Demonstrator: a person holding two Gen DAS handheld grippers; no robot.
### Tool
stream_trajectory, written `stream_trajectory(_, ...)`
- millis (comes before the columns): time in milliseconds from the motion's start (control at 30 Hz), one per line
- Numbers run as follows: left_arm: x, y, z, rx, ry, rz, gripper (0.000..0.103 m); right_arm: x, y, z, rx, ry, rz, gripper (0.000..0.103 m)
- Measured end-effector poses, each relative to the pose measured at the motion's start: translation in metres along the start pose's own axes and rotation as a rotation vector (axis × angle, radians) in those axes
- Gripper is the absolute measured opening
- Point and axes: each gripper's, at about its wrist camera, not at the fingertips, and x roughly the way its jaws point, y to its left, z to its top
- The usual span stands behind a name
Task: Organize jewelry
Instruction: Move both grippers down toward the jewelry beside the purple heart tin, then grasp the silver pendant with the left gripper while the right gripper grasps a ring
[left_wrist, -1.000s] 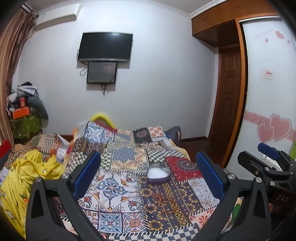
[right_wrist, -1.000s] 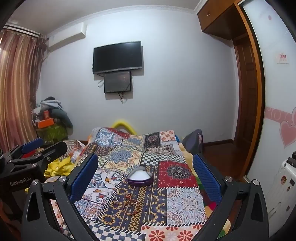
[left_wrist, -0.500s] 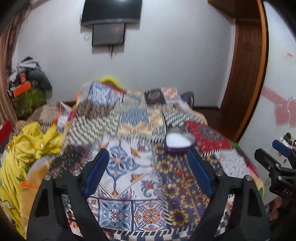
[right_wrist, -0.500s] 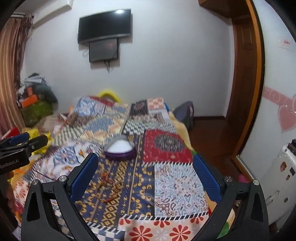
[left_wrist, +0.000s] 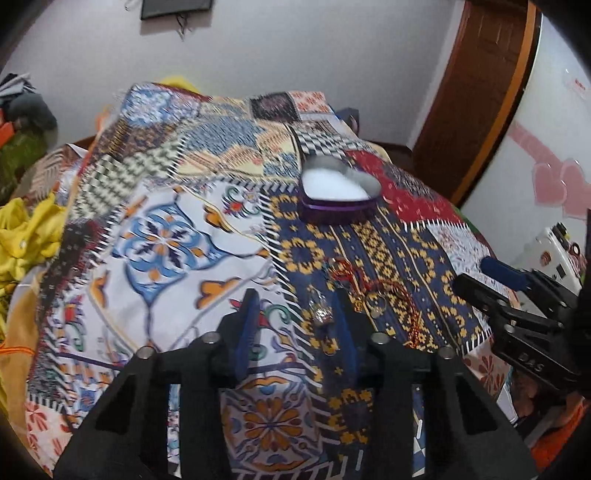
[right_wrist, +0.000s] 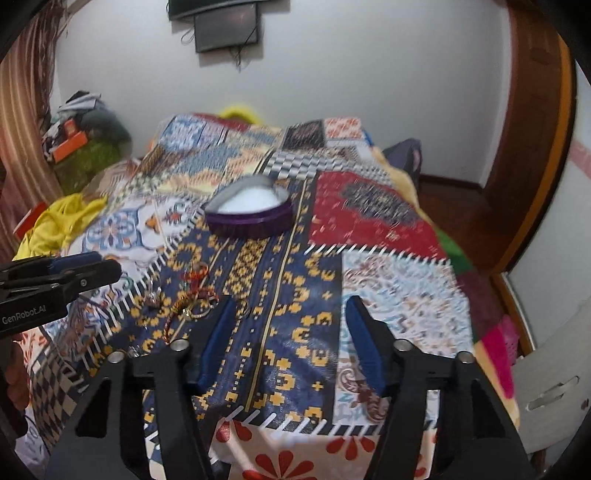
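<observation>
Both tongs, left tongs (left_wrist: 295, 306) and right tongs (right_wrist: 291, 317), have just been narrowed but are held apart, gripping nothing. The tangled jewelry (left_wrist: 354, 291) near the bed's (left_wrist: 159, 206) front edge is best pinched one strand at a time, then carried to the purple box (left_wrist: 338, 199).

The room is lit softly and evenly, with no strong shadows. Both pictures are a bit blurry, most of all the bedspread (right_wrist: 388, 236) on the right and the far wall (left_wrist: 295, 55). The round lens bends straight lines, so the door frame (right_wrist: 554, 147) curves. The corners are black. No glare shows.
</observation>
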Motion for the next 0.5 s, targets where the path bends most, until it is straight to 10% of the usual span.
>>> stream_trajectory(500, 0.029, -0.012, -0.008, 0.033, 0.072, -0.083, 0.026, 0.043, 0.02, -0.005, -0.117, 0.099, 0.084, 0.046)
